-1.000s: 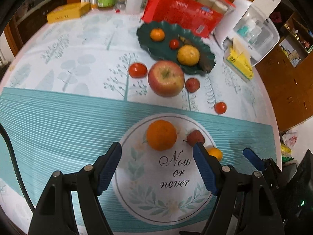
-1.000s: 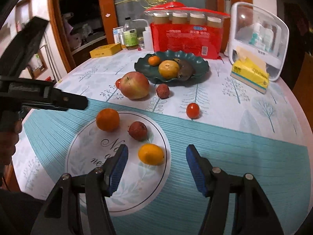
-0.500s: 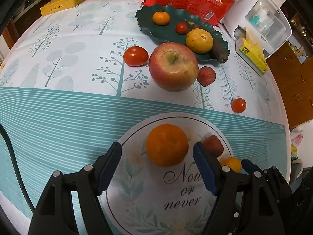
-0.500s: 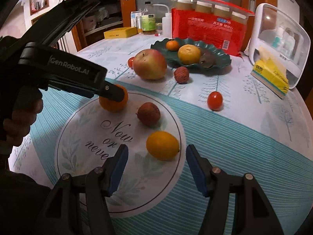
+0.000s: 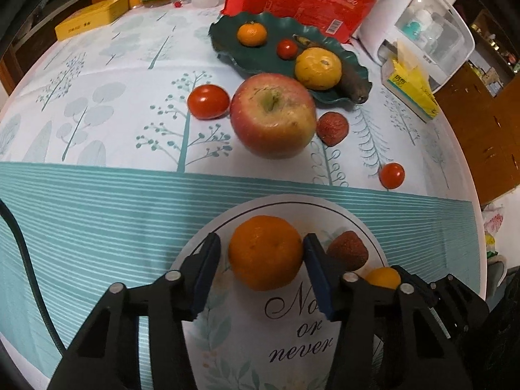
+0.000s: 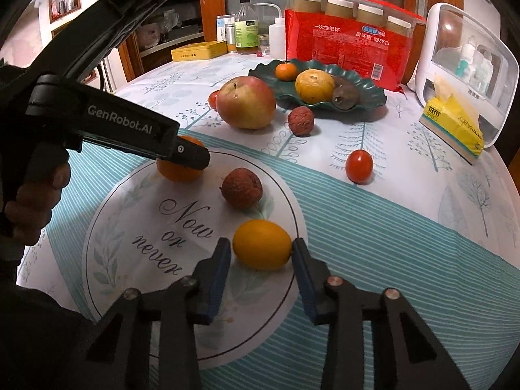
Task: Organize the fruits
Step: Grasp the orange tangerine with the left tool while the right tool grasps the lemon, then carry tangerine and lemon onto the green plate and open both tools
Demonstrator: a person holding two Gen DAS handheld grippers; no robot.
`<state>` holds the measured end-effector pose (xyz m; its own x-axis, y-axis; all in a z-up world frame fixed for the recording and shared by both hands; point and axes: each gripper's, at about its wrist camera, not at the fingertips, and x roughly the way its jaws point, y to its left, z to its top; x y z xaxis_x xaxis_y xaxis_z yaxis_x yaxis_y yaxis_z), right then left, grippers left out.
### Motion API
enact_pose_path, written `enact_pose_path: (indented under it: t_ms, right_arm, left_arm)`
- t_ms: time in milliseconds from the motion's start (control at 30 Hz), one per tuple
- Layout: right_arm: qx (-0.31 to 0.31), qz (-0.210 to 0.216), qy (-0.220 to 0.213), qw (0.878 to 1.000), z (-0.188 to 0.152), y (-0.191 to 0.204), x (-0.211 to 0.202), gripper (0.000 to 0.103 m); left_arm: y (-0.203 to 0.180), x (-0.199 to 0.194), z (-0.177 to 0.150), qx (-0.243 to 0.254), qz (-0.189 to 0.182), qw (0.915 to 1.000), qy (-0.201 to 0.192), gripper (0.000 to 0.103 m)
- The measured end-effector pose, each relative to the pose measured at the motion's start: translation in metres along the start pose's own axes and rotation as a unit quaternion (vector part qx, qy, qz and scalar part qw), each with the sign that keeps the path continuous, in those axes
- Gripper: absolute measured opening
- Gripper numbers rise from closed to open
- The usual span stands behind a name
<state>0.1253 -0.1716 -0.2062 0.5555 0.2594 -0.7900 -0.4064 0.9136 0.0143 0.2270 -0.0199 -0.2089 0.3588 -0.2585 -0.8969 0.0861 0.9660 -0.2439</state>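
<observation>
On the white round "Now or never" print lie an orange mandarin, a brown lychee and a small yellow-orange citrus. My left gripper points steeply down with the mandarin between its blue pads; its jaws are closing and the pads meet the fruit's sides. My right gripper is closing the same way, with its pads against the citrus. Farther back, a green wavy dish holds a mandarin, a small tomato, a yellow citrus and a dark fruit. An apple, two tomatoes and another lychee lie in front of the dish.
A red pack of paper cups, a white box with a clear lid, a yellow tissue pack, a yellow tin and bottles line the back. A hand holds the left gripper. The table's round edge curves at the right.
Both grippers have sunk toward the table and come closer to the fruit. Their jaws, wide apart before, have narrowed onto the mandarin and the small citrus.
</observation>
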Motion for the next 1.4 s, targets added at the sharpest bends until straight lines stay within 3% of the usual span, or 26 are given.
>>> enact_pose_path:
  t_ms: [333,767,1100,1400]
  right_arm:
    - [0.001,0.012,0.010,1.000,0.004,0.002,-0.002,0.037]
    - [0.009,0.017,-0.022,1.000,0.039,0.003,-0.019,0.037]
    - [-0.005,0.020,-0.065,0.998,0.101,0.013,-0.014,0.037]
    - [0.010,0.025,-0.079,0.996,0.147,0.024,0.004,0.037]
  left_arm:
    - [0.000,-0.004,0.001,-0.004,0.008,0.9999,-0.006,0.044]
    - [0.034,-0.049,0.021,-0.011,0.042,0.9971,-0.062,0.044]
    - [0.064,-0.081,0.068,0.007,0.071,0.9917,-0.107,0.044]
    - [0.071,-0.084,0.130,0.032,0.054,0.9921,-0.108,0.044]
